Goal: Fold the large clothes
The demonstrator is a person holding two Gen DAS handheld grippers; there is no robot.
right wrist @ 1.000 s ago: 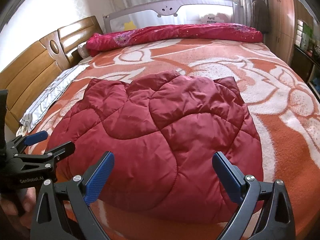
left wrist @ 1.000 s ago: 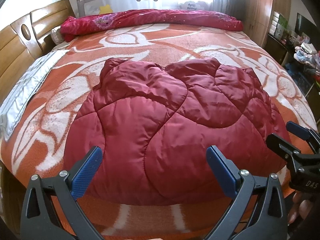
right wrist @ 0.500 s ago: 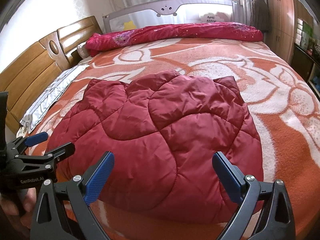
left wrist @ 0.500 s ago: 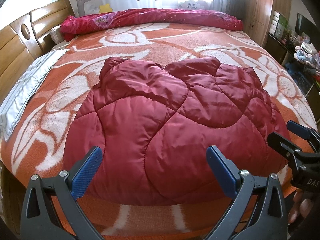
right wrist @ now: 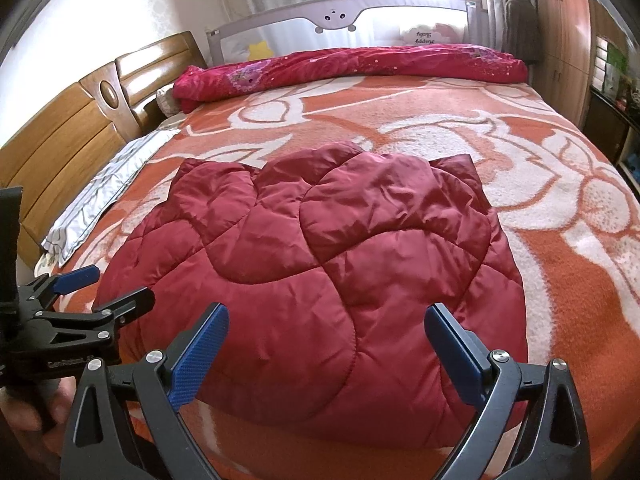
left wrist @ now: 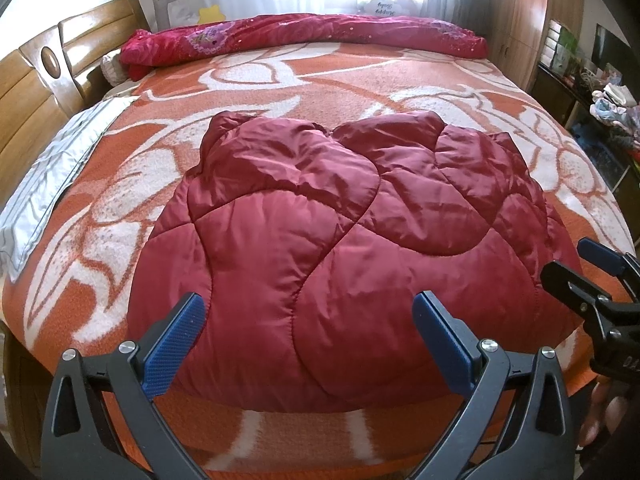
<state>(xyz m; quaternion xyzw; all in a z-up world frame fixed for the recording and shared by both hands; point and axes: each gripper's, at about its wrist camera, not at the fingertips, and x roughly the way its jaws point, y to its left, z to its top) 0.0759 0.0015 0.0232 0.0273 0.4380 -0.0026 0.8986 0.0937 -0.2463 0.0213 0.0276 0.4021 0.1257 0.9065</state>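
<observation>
A blanket (left wrist: 360, 92) is covering the frame, with a folded red coat (left wrist: 344, 248) lying at centre. A quilt (left wrist: 304, 36) is stretching across the top. Along the bottom edge, the left gripper (left wrist: 308, 340) and right gripper (right wrist: 326, 350) are both hovering spread wide, gripping nothing.

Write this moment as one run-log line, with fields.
phase: pre-grasp | quilted red garment: flat on bed blanket, untouched | left gripper: open, near hem | right gripper: open, near hem
</observation>
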